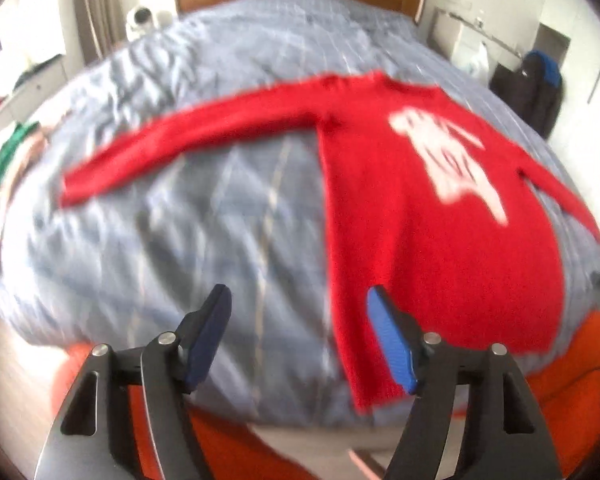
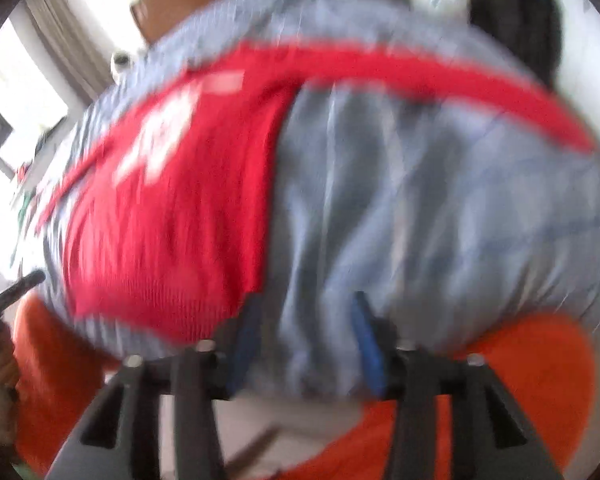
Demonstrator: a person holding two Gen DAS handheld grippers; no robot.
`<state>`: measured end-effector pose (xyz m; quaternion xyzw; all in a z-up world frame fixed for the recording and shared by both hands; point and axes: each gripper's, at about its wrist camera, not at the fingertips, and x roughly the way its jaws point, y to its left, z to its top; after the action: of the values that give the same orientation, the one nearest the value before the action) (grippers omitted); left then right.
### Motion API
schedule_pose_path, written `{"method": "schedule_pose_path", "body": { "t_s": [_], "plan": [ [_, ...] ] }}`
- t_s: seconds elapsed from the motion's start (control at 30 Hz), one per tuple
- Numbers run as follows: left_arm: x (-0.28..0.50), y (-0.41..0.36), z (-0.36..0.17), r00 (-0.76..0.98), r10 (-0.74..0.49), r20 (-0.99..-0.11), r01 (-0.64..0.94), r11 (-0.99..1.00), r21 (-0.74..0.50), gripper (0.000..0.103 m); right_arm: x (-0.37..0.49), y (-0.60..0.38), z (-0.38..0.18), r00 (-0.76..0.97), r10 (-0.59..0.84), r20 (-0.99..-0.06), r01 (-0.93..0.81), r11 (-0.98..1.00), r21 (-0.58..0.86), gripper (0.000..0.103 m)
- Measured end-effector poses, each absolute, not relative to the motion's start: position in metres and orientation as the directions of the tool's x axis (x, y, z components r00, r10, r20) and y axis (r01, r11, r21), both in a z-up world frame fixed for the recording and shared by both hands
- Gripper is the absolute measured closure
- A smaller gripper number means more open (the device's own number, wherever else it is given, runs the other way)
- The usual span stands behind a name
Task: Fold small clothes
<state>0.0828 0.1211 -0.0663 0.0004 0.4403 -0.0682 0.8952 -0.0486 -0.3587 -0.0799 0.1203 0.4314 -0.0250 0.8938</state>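
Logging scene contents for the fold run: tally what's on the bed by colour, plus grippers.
Red: 1, the sweater, spread flat with sleeves out
Blue-grey: 1, the quilt under it
Black with blue pads: 2, left gripper and right gripper, both open, nothing between the fingers
Total: 4

A red sweater [image 1: 440, 248] with a white chest print lies flat, front up, on the bed [image 1: 220, 220], hem at the bed's near edge, collar toward the headboard, both long sleeves spread straight out sideways.
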Motion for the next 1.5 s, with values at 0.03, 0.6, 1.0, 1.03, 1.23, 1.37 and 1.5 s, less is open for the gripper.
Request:
{"method": "schedule_pose_path", "body": {
  "t_s": [0.03, 0.6, 1.0, 1.03, 1.23, 1.37, 1.5],
  "plan": [
    [0.093, 0.122, -0.064, 0.625, -0.109, -0.773, 0.114, 0.992, -0.048, 0.029, -0.043, -0.363, -0.075, 0.662, 0.033, -0.749, 0.149, 0.973, 0.174, 0.044],
    [0.152, 0.15, -0.125, 0.603, 0.033, -0.797, -0.033, 0.999, 0.017, 0.006, -0.02, -0.402, -0.106, 0.722, -0.125, -0.68, 0.305, 0.94, 0.152, 0.038],
    [0.156, 0.153, -0.134, 0.59, 0.034, -0.807, -0.038, 0.999, 0.014, 0.0, -0.008, -0.396, -0.126, 0.666, -0.139, -0.733, 0.319, 0.941, 0.11, 0.03],
    [0.156, 0.153, -0.134, 0.59, 0.032, -0.807, -0.037, 0.999, 0.013, 0.0, -0.007, -0.395, -0.126, 0.663, -0.144, -0.735, 0.318, 0.943, 0.102, 0.029],
    [0.154, 0.151, -0.134, 0.602, 0.028, -0.798, -0.037, 0.999, 0.007, 0.0, -0.005, -0.394, -0.128, 0.656, -0.147, -0.741, 0.316, 0.944, 0.092, 0.027],
    [0.153, 0.152, -0.134, 0.604, 0.019, -0.797, -0.038, 0.999, -0.005, 0.0, -0.004, -0.393, -0.129, 0.654, -0.145, -0.742, 0.316, 0.944, 0.094, 0.025],
    [0.154, 0.151, -0.134, 0.597, 0.022, -0.802, -0.034, 0.999, 0.003, 0.0, -0.002, -0.389, -0.131, 0.647, -0.155, -0.746, 0.31, 0.948, 0.073, 0.02]
  ]
}}
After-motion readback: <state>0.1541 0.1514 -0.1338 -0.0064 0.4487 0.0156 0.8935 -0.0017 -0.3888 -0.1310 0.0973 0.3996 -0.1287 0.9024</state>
